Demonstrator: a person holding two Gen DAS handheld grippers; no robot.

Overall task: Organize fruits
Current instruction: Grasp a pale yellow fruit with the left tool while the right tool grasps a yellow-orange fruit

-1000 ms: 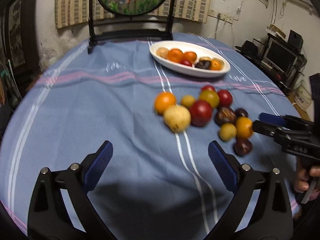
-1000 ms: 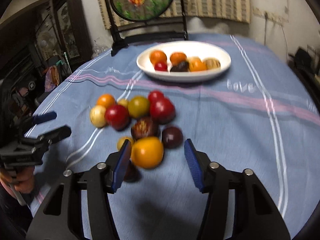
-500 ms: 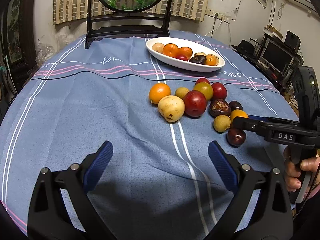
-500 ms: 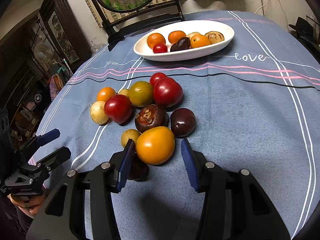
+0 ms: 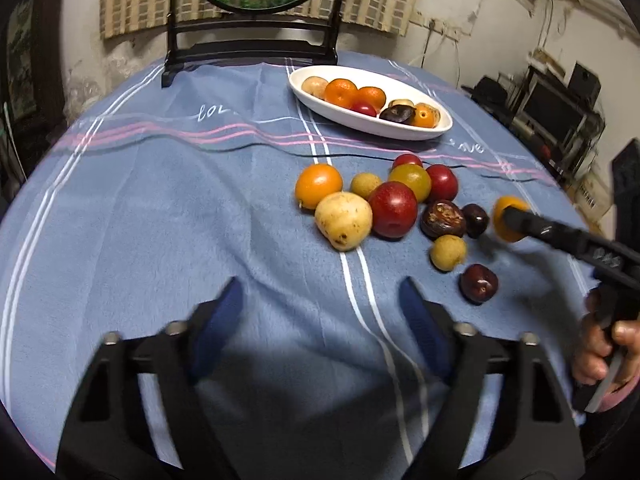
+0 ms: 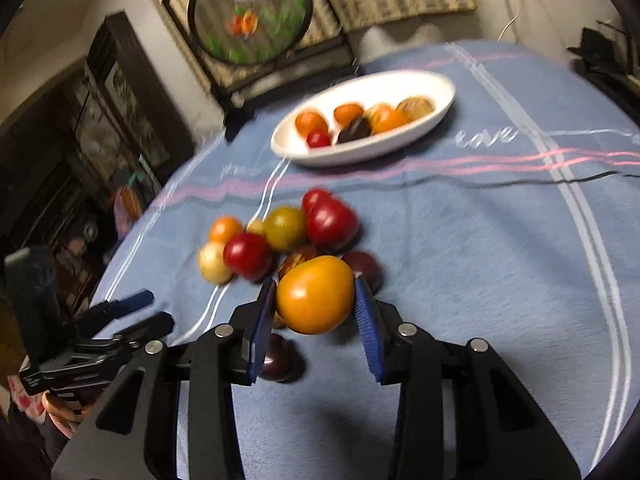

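Note:
My right gripper (image 6: 316, 300) is shut on an orange fruit (image 6: 315, 294) and holds it just above the cloth; the fruit also shows in the left wrist view (image 5: 505, 220). Several loose fruits lie in a cluster on the blue tablecloth, among them a red apple (image 5: 393, 209), a pale yellow fruit (image 5: 343, 220) and a dark plum (image 5: 478, 283). A white oval dish (image 5: 416, 130) with several fruits stands at the back. My left gripper (image 5: 320, 320) is open and empty, near the cluster's front left.
A round painted screen on a black stand (image 5: 256, 20) stands at the table's far edge. Dark cabinets (image 6: 100, 128) are to the left, shelves with electronics (image 5: 560, 108) to the right. The tablecloth (image 5: 160, 240) has white and pink stripes.
My right gripper has closed on the orange fruit and lifted it slightly off the cloth. The left gripper stays open, its view tilted a little.

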